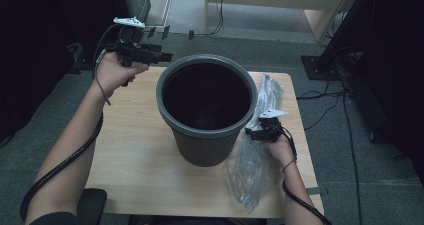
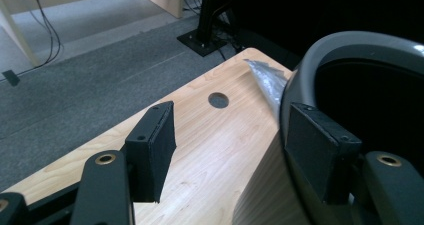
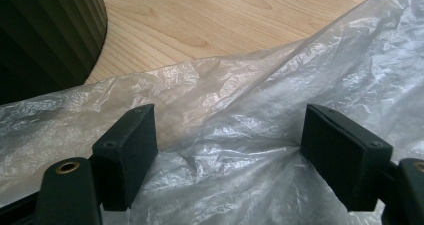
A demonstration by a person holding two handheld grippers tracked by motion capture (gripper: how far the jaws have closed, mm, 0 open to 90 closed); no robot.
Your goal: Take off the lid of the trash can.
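Grey ribbed bin (image 1: 206, 110) upright at the middle of the wooden table (image 1: 130, 150), mouth open, dark inside. Clear plastic bag (image 1: 252, 170) crumpled flat on the tabletop just right of the bin, one end running back along the bin's right side, the other end toward the near table edge. Right gripper (image 1: 254, 133) low at the bin's right flank, directly over the bag; in the right gripper view, jaws spread wide with wrinkled film (image 3: 235, 150) lying between and beneath them, right pad at the film, no pinch visible, ribbed bin wall (image 3: 47, 32) at the upper left. Left gripper (image 1: 162, 55) raised off the table at the bin's far-left rim, pointing toward it; in the left gripper view, jaws spread apart with nothing between them, bin rim (image 2: 345, 47) just behind the right jaw, a tip of the bag (image 2: 267, 80) peeking past the rim, a round hole (image 2: 218, 100) in the tabletop beyond.
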